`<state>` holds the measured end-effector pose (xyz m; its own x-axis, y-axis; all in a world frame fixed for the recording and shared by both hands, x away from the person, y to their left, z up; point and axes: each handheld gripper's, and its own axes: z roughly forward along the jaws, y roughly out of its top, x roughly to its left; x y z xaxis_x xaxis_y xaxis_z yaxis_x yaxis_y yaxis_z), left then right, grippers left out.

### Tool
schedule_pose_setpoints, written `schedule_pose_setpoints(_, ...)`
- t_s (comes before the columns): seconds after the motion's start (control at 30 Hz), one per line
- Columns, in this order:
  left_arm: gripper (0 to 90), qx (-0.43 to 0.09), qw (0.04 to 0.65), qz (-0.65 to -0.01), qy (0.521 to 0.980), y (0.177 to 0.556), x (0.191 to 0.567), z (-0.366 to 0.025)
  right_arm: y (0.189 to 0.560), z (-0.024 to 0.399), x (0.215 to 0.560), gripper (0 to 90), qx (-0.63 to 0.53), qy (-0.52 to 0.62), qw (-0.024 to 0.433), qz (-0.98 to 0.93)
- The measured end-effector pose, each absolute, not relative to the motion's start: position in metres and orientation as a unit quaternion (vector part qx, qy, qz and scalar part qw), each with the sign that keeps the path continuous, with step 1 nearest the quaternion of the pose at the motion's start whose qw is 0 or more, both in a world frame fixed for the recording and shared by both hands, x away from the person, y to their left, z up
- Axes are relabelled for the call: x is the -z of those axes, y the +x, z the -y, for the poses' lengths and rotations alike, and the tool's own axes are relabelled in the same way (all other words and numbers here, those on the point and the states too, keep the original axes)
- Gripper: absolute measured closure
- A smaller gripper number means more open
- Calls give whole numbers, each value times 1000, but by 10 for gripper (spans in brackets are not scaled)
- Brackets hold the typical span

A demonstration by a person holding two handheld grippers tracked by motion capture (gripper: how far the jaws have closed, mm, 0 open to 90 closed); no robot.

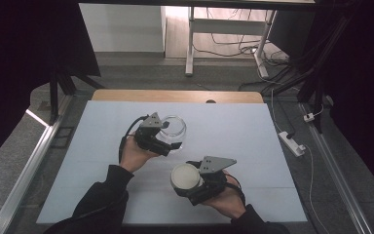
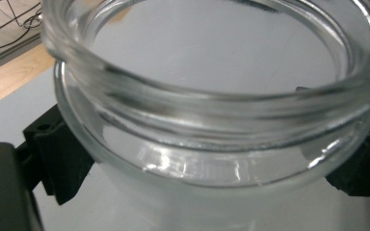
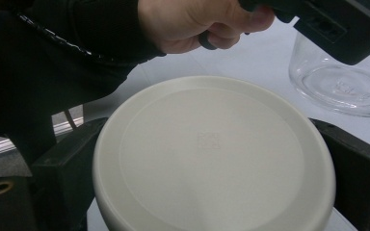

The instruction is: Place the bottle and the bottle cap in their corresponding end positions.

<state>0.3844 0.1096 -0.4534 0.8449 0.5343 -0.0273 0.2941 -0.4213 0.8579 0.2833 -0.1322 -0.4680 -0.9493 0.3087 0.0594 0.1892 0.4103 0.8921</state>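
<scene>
A clear glass jar (image 1: 173, 126) stands open-mouthed at the middle of the white table (image 1: 253, 131). My left gripper (image 1: 171, 138) is shut on it, one black jaw on each side of its body just below the rim. In the left gripper view the jar (image 2: 212, 120) is very close, with a jaw touching it on either side. Nearer the front edge, my right gripper (image 1: 187, 181) is shut on a round cream lid (image 1: 184, 174), held apart from the jar. In the right gripper view the lid (image 3: 212, 154) sits between both jaws, and the jar (image 3: 342, 82) stands beyond it.
The white sheet lies on a wooden tabletop (image 1: 175, 95). A metal rail (image 1: 29, 161) runs along the left side. On the floor to the right lie a power strip (image 1: 292, 143) and cables. A white desk frame (image 1: 191, 44) stands beyond the table.
</scene>
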Motion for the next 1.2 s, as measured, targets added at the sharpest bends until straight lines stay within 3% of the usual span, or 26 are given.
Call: schedule_pose_setpoints(1.2,75,-125,458,-270,838,428,499,-92,312,100,525,68,-479,155,66,-862)
